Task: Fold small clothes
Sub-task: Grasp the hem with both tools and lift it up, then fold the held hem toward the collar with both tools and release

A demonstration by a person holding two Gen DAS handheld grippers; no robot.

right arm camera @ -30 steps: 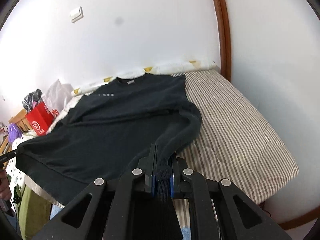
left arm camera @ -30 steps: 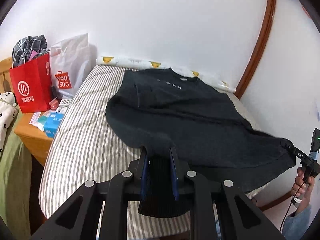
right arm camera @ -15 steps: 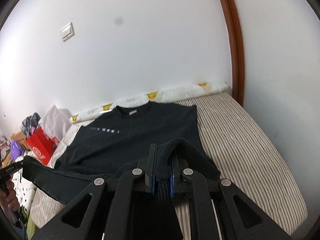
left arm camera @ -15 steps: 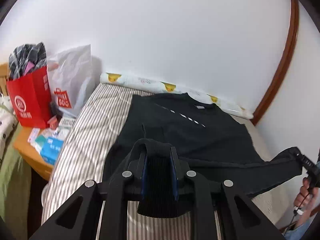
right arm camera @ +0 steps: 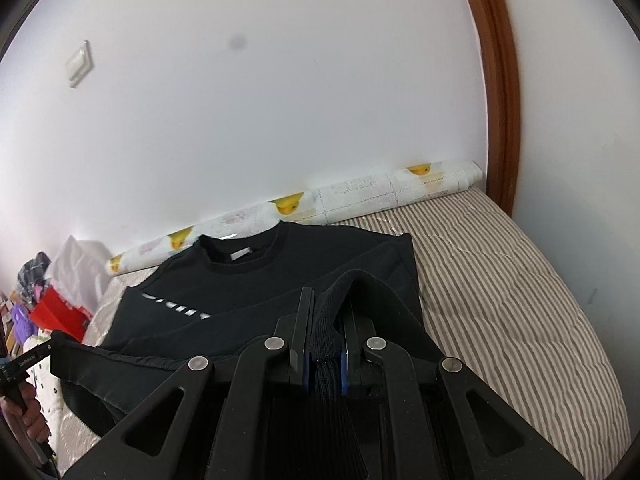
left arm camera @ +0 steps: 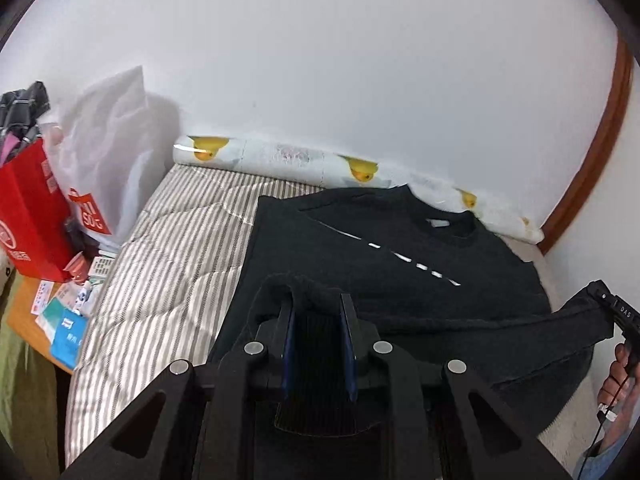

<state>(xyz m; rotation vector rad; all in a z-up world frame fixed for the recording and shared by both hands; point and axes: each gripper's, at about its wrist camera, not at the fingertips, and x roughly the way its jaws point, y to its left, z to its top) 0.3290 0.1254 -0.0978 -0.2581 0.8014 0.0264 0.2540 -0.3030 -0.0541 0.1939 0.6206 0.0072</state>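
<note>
A black sweatshirt [left arm camera: 400, 248] lies on the striped bed [left arm camera: 168, 264] with its collar toward the wall; it also shows in the right wrist view [right arm camera: 248, 288]. My left gripper [left arm camera: 318, 308] is shut on the ribbed hem at the shirt's left corner and holds it raised over the body. My right gripper [right arm camera: 326, 304] is shut on the ribbed hem at the right corner, also raised. The lifted hem stretches between them. The right gripper shows at the right edge of the left wrist view [left arm camera: 616, 308], and the left gripper at the left edge of the right wrist view [right arm camera: 28, 360].
A rolled duck-print cloth [left arm camera: 280, 156] lies along the wall at the bed's far edge. A red paper bag [left arm camera: 28, 216] and a white plastic bag [left arm camera: 108, 152] stand on a wooden stand [left arm camera: 24, 316] left of the bed. A brown door frame [right arm camera: 496, 80] rises at the right.
Both grippers have lifted the hem and carried it forward over the shirt toward the collar. The shirt's lower half is now raised off the bed and folding over.
</note>
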